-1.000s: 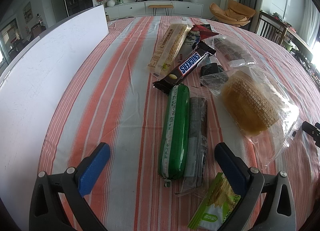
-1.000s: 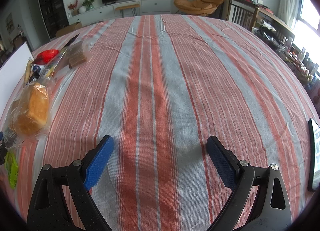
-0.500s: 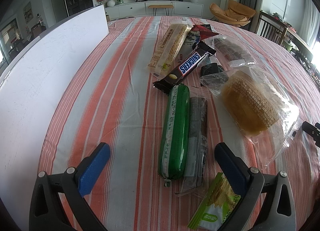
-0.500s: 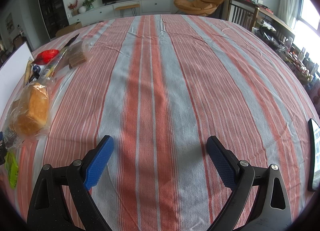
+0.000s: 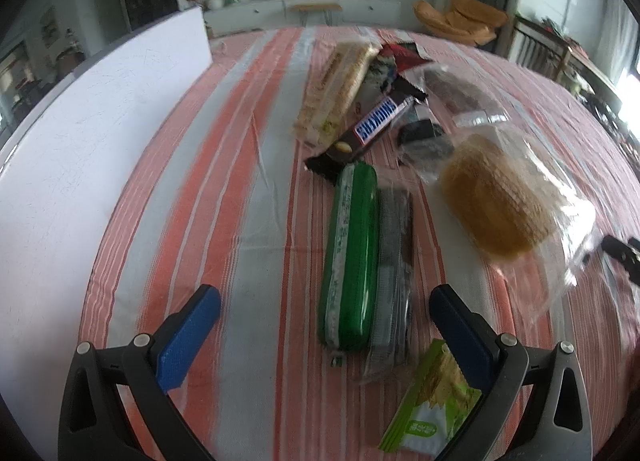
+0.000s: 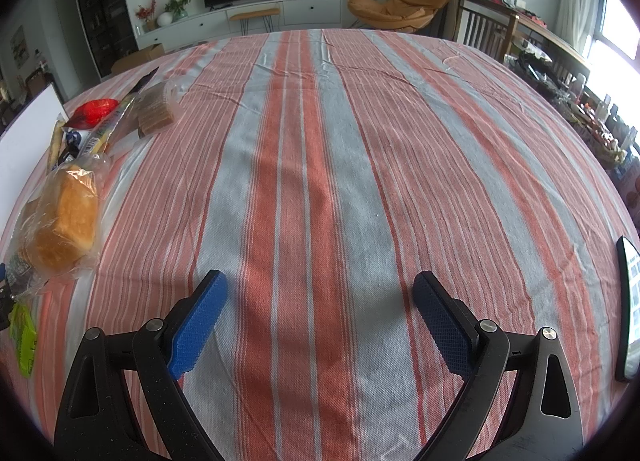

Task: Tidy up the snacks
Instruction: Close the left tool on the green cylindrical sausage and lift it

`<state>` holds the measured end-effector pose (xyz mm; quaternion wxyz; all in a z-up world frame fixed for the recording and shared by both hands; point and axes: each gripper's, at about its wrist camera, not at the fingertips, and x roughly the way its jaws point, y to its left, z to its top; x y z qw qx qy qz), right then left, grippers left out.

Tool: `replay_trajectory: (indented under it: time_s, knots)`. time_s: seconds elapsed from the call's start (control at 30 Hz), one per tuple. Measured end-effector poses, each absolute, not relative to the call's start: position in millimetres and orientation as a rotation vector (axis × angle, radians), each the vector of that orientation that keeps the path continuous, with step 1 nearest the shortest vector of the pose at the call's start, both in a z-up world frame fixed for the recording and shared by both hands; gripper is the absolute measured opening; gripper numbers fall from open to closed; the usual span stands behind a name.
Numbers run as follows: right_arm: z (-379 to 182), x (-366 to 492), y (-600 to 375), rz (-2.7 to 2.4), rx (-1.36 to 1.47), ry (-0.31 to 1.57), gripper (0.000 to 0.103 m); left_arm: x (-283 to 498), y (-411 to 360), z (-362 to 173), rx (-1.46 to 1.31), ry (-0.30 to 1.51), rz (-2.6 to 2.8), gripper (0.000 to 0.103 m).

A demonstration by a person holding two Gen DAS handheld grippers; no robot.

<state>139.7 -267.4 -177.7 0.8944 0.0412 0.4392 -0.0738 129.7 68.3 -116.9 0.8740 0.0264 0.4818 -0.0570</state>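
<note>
**Both grippers spread wide over the striped cloth, snacks untouched**

The left hand-held gripper hangs with its blue pads far apart, grasping nothing; between them, further out on the surface, lies a long green-wrapped roll, lengthwise away from the camera; a dark snack in a clear wrapper lies touching its right side, parallel to it. Just by the right-hand pad sits a light green packet of crackers, partly tucked under that finger. Beyond the green roll's far end a Snickers bar lies slanted, its near end just beside the roll; to its left a pale wafer pack; behind that a red wrapper; to the right a small black packet and a clear bag of brown slices. A bagged loaf of bread rests to the right of the roll, near it but apart. A white board stands along the left edge.

The right hand-held gripper is likewise released, jaws wide over bare striped cloth; the snack cluster sits well off to its left, the bread nearest; a dark flat device lies at the far right edge.
</note>
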Motion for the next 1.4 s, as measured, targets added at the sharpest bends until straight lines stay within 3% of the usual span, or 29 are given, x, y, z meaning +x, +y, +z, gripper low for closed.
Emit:
replay_trajectory:
  time_s: [0.3, 0.7, 1.4]
  knots:
    - [-178, 140, -267, -0.153, 0.086, 0.91, 0.096, 121, 113, -92, -0.031, 1.057, -0.176, 0.103]
    - [-178, 140, -268, -0.153, 0.086, 0.91, 0.096, 163, 77, -78, 0.106, 1.057, -0.23, 0.103]
    - [-178, 140, -268, -0.153, 0.086, 0.91, 0.096, 180, 91, -98, 0.066, 1.106, -0.199, 0.103]
